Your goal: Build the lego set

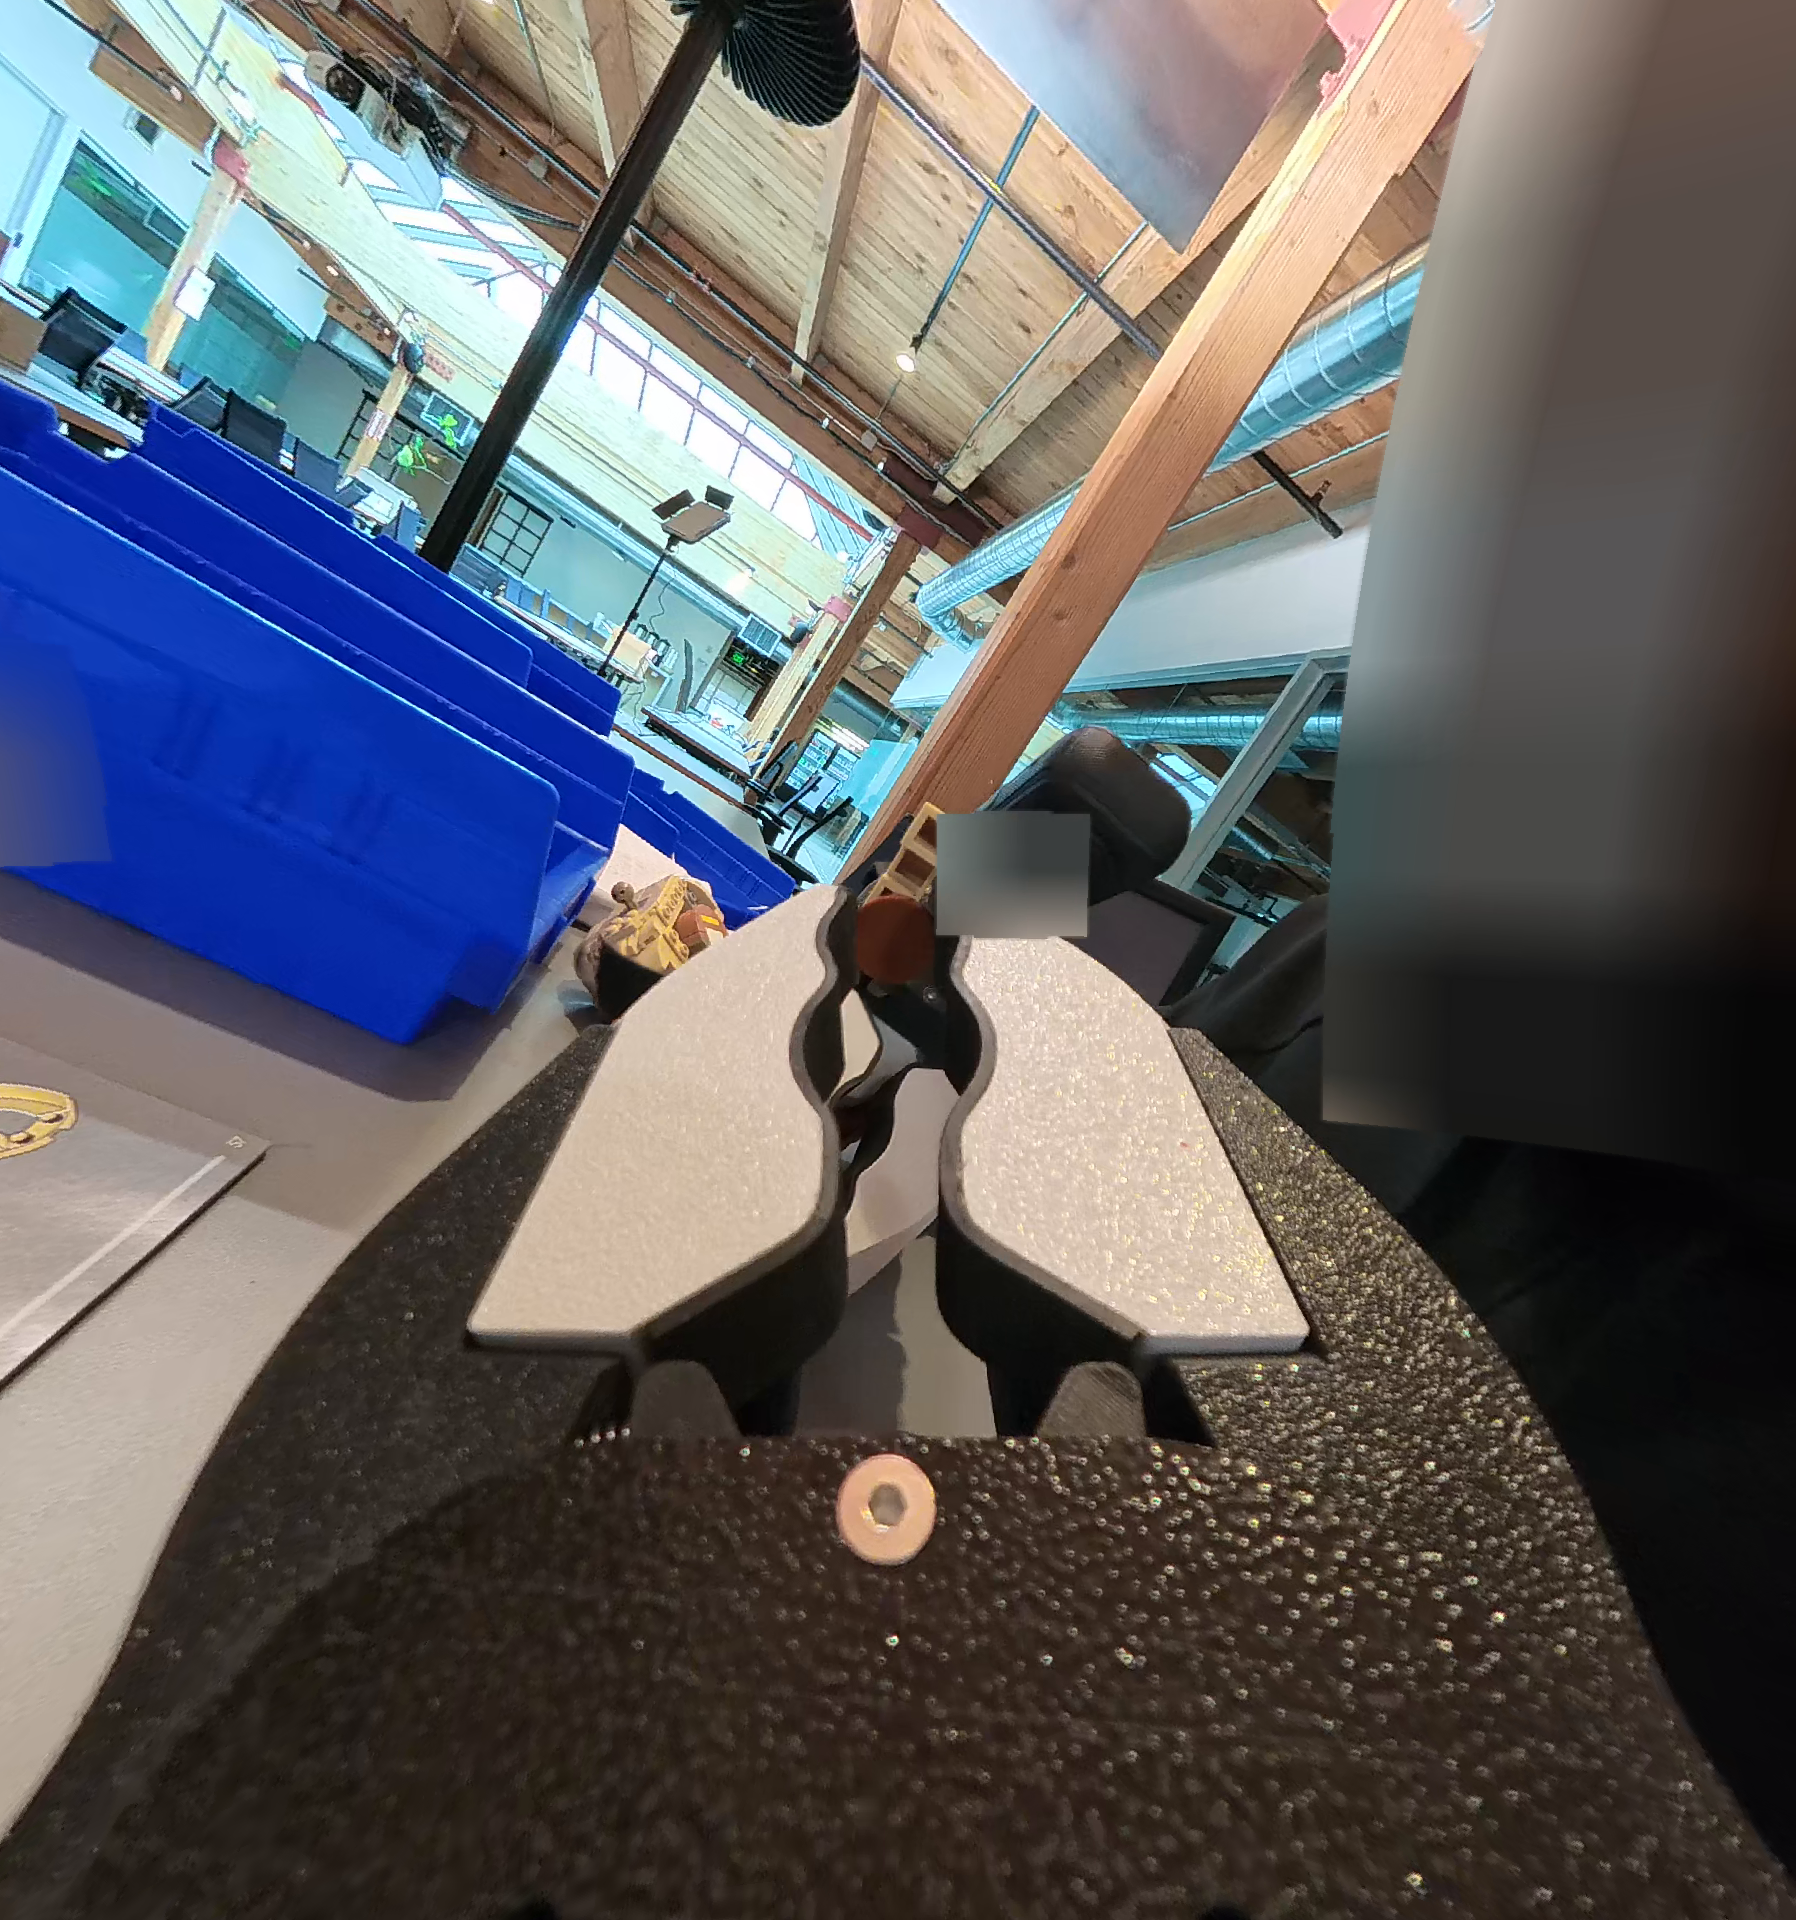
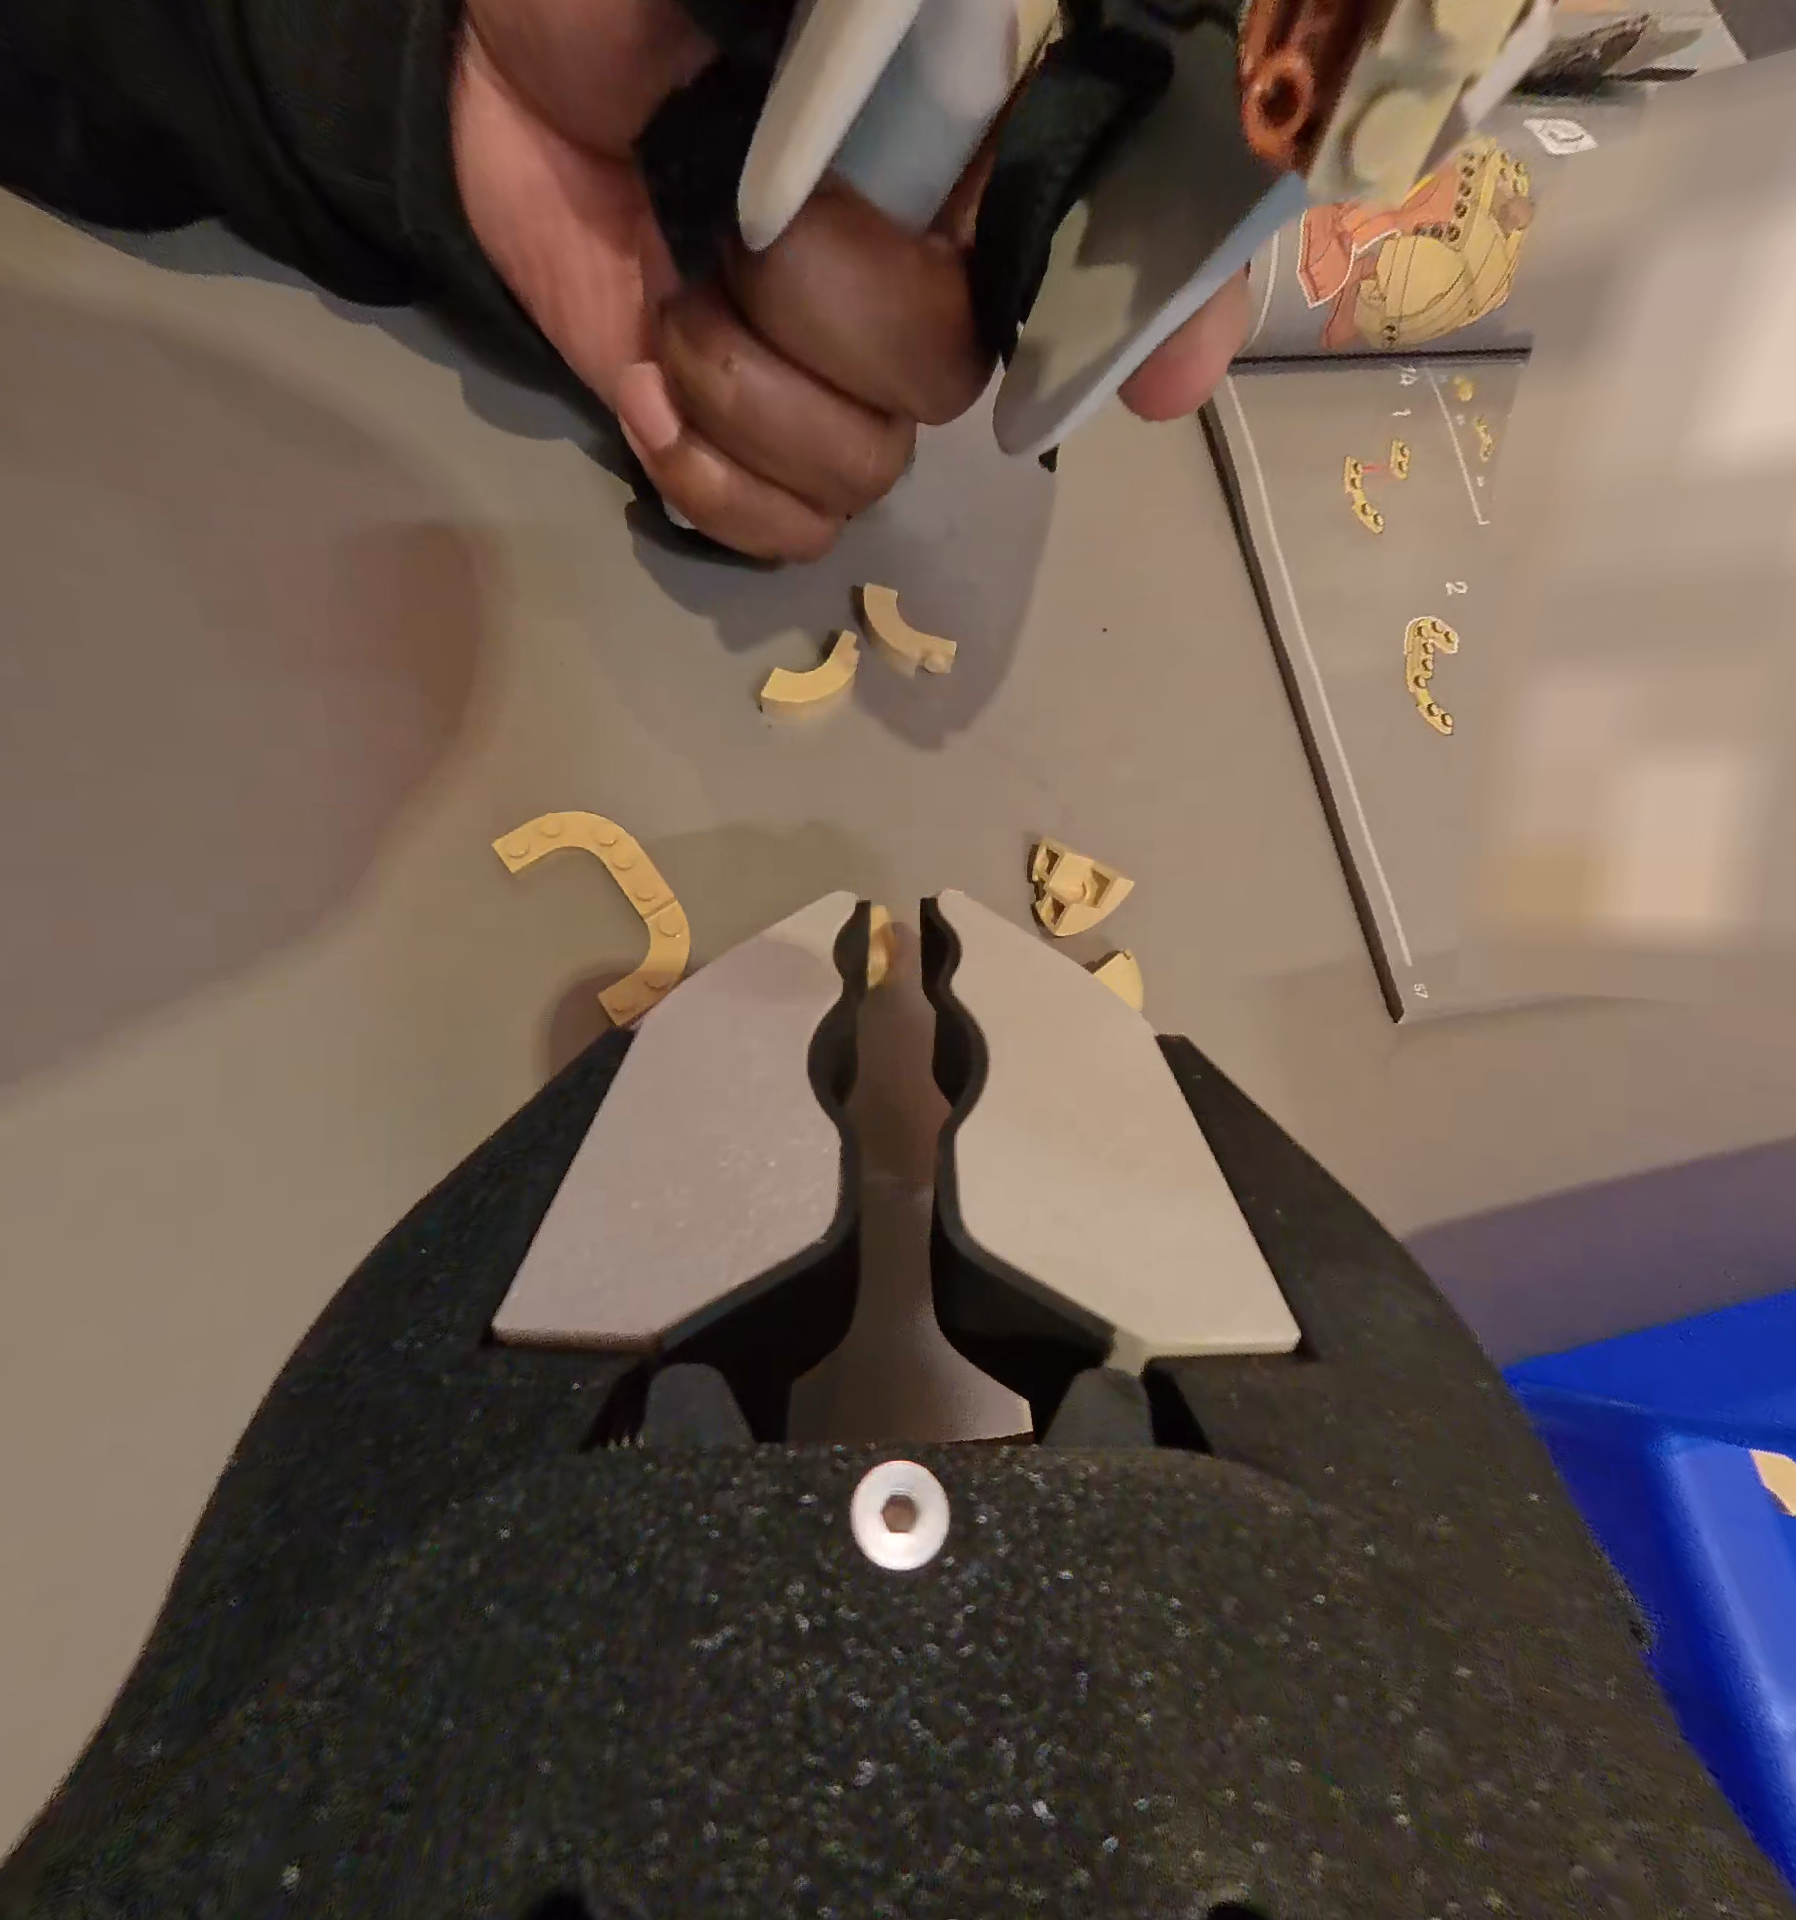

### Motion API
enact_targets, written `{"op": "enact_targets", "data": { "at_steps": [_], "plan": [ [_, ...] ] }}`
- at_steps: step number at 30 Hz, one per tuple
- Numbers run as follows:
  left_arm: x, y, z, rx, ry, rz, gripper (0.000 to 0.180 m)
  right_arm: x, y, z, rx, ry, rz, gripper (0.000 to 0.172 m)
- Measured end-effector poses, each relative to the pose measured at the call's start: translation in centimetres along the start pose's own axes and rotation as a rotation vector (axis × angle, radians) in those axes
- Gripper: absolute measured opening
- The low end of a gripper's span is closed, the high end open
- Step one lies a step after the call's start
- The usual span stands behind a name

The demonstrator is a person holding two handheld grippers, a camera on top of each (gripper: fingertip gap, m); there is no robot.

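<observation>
Up off the grey table (image 2: 250, 623), the left gripper (image 1: 899, 951) has its jaws nearly closed on a toy brick build with a brown round piece (image 1: 892, 940). Lower down, the right gripper (image 2: 896, 920) points at the table with a small gap between its tips, and a tan piece (image 2: 878, 951) sits in that gap by the left tip. More tan curved pieces (image 2: 603, 894) lie close by, near an open booklet (image 2: 1393, 675) and blue bins (image 1: 250, 748).

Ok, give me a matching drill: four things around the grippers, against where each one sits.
1 U-shaped tan plate
2 blue bin
3 booklet
4 brown round piece

A at the left gripper's tips
B just left of the right gripper's tips
C far right, beyond the right gripper
D right wrist view's lower right corner

Pairs: 1-B, 2-D, 3-C, 4-A
</observation>
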State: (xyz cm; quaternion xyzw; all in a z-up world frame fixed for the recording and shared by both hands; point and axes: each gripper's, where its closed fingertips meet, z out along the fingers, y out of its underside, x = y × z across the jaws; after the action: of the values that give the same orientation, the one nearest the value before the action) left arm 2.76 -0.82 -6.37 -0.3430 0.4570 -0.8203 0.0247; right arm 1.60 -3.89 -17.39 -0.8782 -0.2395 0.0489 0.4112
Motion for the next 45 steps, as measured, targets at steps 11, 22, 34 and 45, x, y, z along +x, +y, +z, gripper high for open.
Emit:
{"op": "enact_targets", "data": {
  "at_steps": [11,22,34,45],
  "plan": [
    [0.2,-0.4,-0.3,0.026,0.017,-0.008,0.013,0.2,0.0,-0.8,0.022,-0.035,0.073,0.011],
    [0.3,-1.7,-1.0,0.123,0.069,-0.088,0.013,0.5,1.0,-0.8,-0.025,-0.025,0.028,0.011],
    [0.3,-1.2,-0.7,0.078,0.047,-0.062,0.013,-0.7,2.5,-1.0,-0.068,-0.124,-0.040,0.013],
    [0.4,-0.8,-0.5,0.049,0.042,-0.050,0.013,-1.4,3.1,0.4,-0.102,-0.133,-0.079,0.006]
  ]
}}
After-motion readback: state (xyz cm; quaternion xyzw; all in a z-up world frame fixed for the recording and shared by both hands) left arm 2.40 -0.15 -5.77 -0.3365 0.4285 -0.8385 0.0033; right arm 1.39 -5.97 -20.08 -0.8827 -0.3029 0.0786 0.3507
